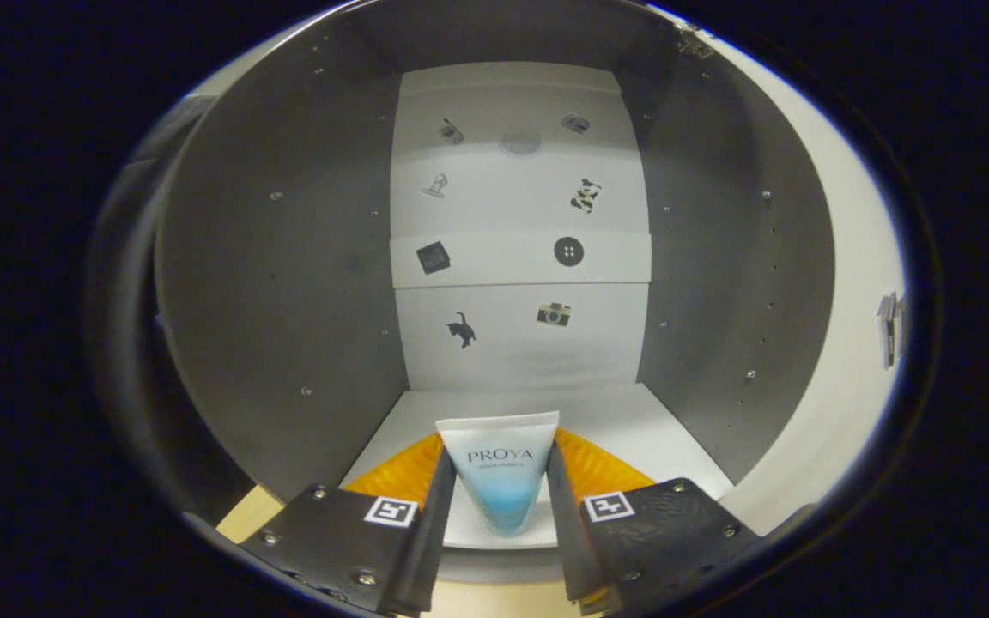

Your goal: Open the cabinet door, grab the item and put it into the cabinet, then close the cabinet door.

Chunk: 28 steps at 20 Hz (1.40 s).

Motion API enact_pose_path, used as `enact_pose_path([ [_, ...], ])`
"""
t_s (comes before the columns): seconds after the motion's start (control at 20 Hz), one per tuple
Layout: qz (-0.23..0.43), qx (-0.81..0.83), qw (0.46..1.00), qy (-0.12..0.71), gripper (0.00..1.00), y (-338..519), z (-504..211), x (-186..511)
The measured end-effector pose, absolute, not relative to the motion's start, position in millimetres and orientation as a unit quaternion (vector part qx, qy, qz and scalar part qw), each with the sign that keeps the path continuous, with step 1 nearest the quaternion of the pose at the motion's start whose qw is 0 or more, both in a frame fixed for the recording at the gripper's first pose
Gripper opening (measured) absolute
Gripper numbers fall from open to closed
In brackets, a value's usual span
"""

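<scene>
1 tube (501,472), lower centre, clamped btwn both fingers of the gripper (499,506), held over front edge of cabinet (288,283) floor. Cabinet open: 2 grey side walls, white back w/ 7 small stickers (568,251), door (855,283) at right

The tube (500,476) is white at its wide end and fades to blue toward the narrow end, with dark lettering across the white part. The cabinet (280,283) has grey side walls dotted with small pale holes, and a white back panel (518,257) and white floor (632,425). On the back panel sit small black and grey stickers (568,251), one a black-and-white cow patch pattern. The open door (855,343) is white. The gripper (499,506), closed against the tube on both sides, carries black-and-white square markers (391,511).
</scene>
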<state>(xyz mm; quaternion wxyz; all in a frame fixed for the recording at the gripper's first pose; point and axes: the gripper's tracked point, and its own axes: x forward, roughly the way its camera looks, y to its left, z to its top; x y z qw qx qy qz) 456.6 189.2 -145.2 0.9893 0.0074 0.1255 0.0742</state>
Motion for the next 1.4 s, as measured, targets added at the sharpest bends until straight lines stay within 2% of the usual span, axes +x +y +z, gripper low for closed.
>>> enact_pose_path([
  [0.6,0.061,0.034,0.989,0.13,0.57,179.7,-150.9,479.0],
  [0.65,0.067,0.04,0.988,0.131,0.59,182.7,-150.9,479.5],
  [1.15,0.05,0.046,0.992,0.105,1.0,173.4,-127.2,458.7],
  [1.4,0.042,0.032,0.994,0.099,0.99,166.8,-114.3,410.2],
])
